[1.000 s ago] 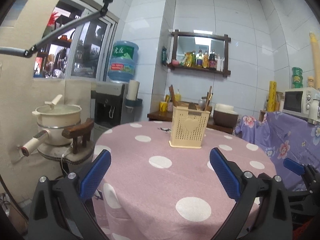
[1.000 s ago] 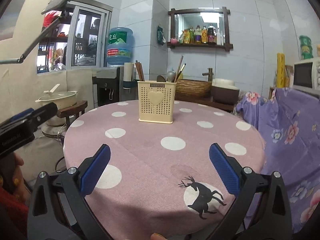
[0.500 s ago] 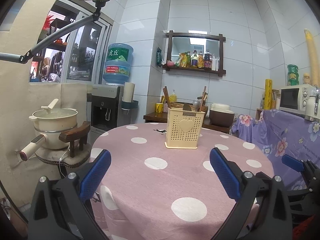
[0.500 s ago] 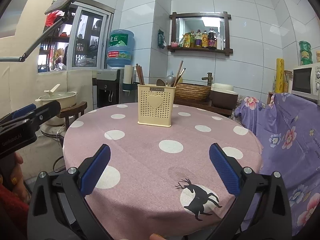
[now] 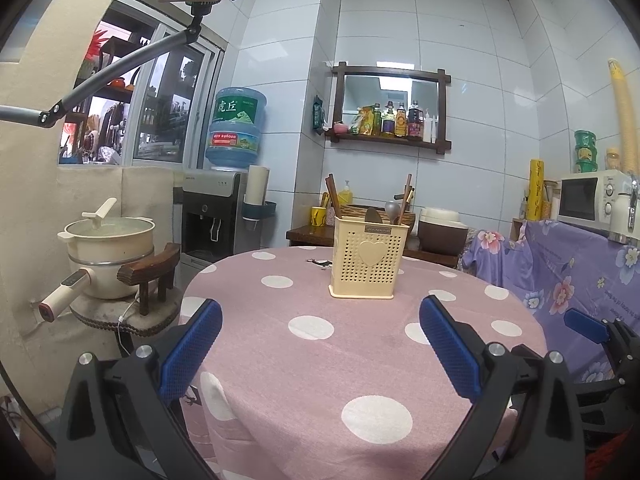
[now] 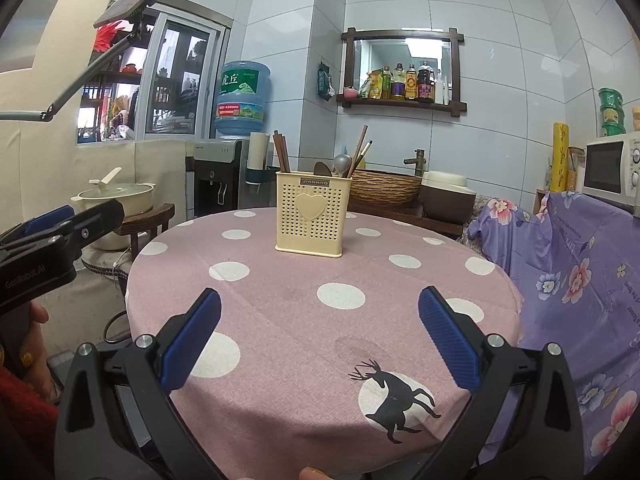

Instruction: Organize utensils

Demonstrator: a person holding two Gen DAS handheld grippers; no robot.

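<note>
Your left gripper [image 5: 320, 344] and right gripper [image 6: 319, 334] both gape wide, empty, facing the cream perforated utensil holder [image 6: 313, 214] with its heart emblem, chopsticks [image 6: 281, 157] and spoons [image 6: 342, 164] upright inside.

Both tools are held level at the near side, pointing far into the room. The left tool [image 5: 320, 344] has its blue-padded fingers [image 5: 192, 348] spread wide with nothing between them. The right tool [image 6: 319, 338] is spread just as wide and also empty. In the right wrist view the left tool shows at the left edge, gripped by a hand [image 6: 28, 344] in a red sleeve, well apart from the right one
</note>
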